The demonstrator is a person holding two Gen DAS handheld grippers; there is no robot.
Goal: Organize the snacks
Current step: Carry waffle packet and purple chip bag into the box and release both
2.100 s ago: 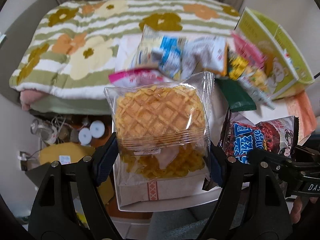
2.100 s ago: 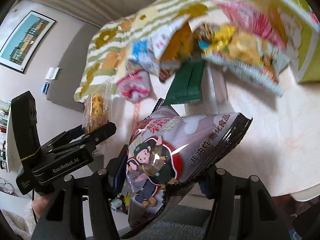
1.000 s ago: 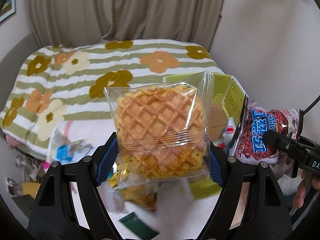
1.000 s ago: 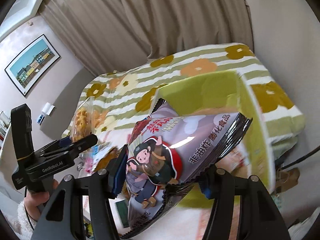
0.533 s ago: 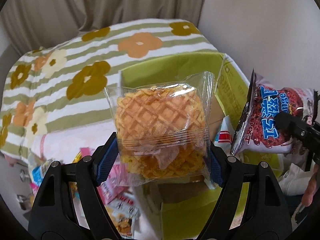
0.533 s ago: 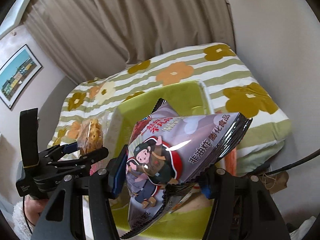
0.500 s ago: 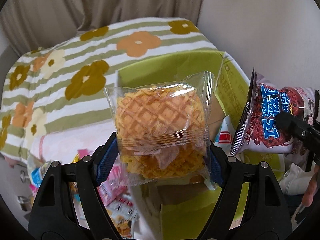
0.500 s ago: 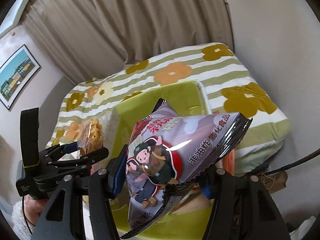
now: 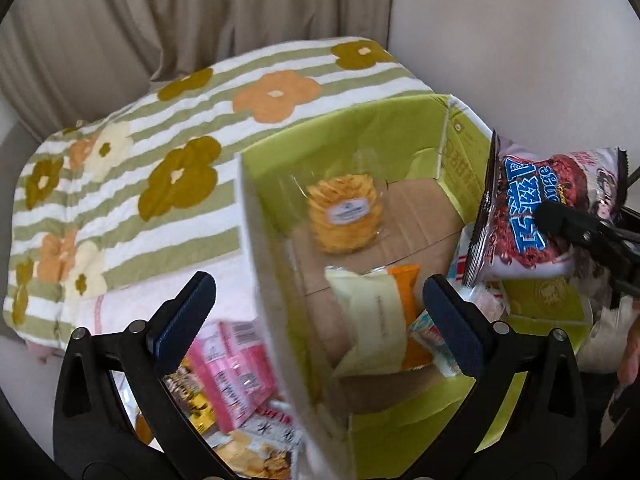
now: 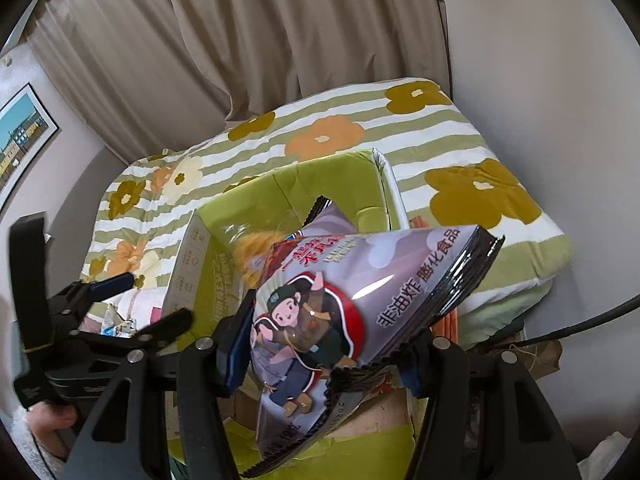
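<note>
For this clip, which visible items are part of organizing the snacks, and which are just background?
Job:
- green cardboard box
- clear-wrapped golden waffle in the box
- cream and orange packet in the box
- purple cartoon snack bag, clamped in right tool
- open left tool
- pink packets beside the box

Background:
- floral striped blanket
- beige curtain
- framed picture
</note>
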